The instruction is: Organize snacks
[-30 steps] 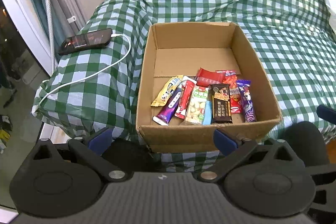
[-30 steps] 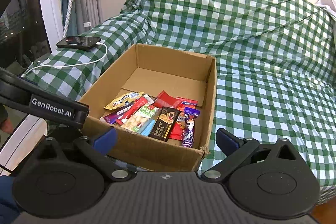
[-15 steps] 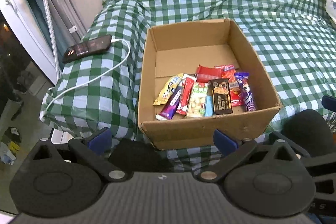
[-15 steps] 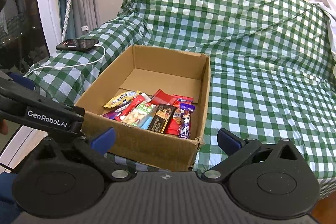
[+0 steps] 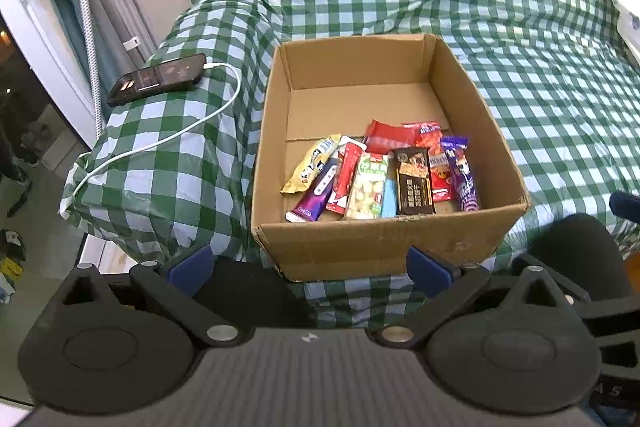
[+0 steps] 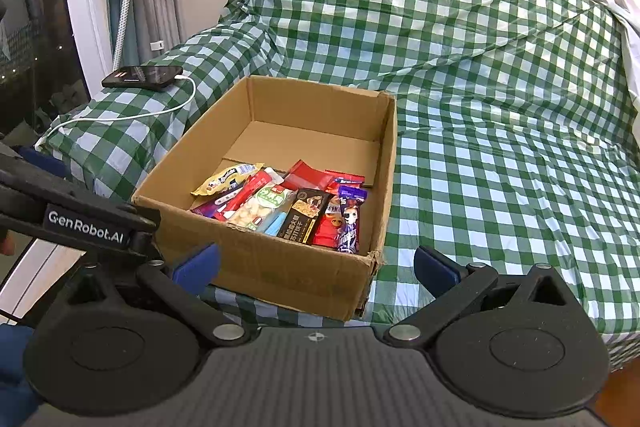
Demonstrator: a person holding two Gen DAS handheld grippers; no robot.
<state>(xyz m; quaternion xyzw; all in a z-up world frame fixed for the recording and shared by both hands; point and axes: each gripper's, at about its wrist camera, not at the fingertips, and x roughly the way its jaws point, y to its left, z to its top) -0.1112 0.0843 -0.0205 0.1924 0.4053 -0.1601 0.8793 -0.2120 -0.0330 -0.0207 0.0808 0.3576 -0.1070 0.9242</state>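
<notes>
Snack packets (image 5: 376, 175) lie side by side, long axes running front-to-back, in an open brown cardboard box (image 5: 384, 247) on a green-checked sofa cover (image 6: 500, 107); left gripper (image 5: 308, 263) and right gripper (image 6: 316, 267) both spread, empty.

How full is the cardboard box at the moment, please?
Partly full: the cardboard box holds snack packets along its near end; its far floor is bare.

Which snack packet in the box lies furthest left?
The yellow packet, angled at the left end of the row in the brown cardboard box; the purple tube-like packet sits just right of it.
</notes>
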